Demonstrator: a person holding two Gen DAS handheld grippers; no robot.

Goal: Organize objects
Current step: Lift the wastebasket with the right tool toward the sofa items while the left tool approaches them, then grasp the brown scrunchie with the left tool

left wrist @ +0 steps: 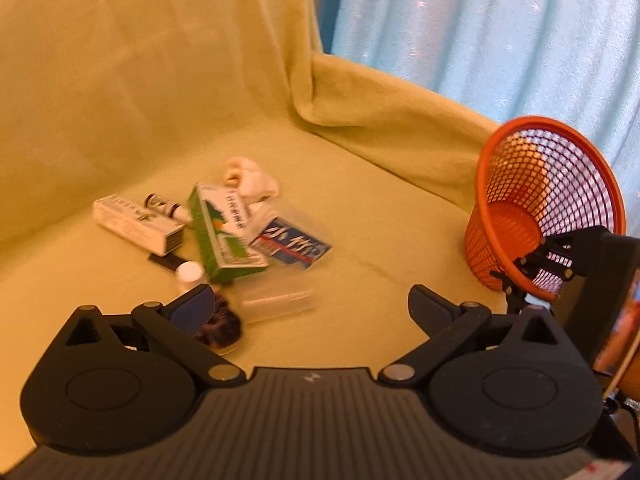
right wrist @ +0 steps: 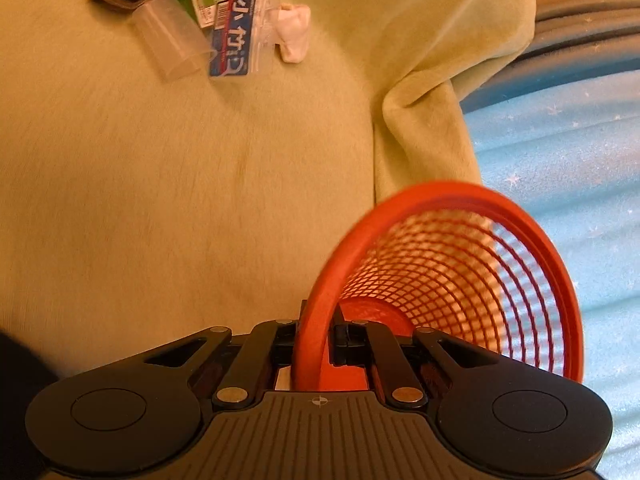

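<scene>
An orange mesh basket (right wrist: 460, 272) hangs tilted over the sofa seat, my right gripper (right wrist: 320, 340) shut on its rim. The left wrist view shows the basket (left wrist: 540, 200) at the right with that right gripper (left wrist: 536, 268) below it. My left gripper (left wrist: 312, 308) is open wide and holds nothing. Ahead of it lies a pile: a green box (left wrist: 224, 232), a white box (left wrist: 136, 224), a small bottle (left wrist: 164, 204), a blue-and-white packet (left wrist: 292, 244), a white crumpled cloth (left wrist: 250, 180), a clear plastic case (left wrist: 276, 300) and a dark scrunchie (left wrist: 222, 326) by the left finger.
A yellow-green blanket (left wrist: 160, 80) covers the sofa seat, back and armrest (left wrist: 400, 120). A light blue curtain (left wrist: 500, 20) with small stars hangs behind the armrest. Bare seat (right wrist: 180, 200) lies between the pile and the basket.
</scene>
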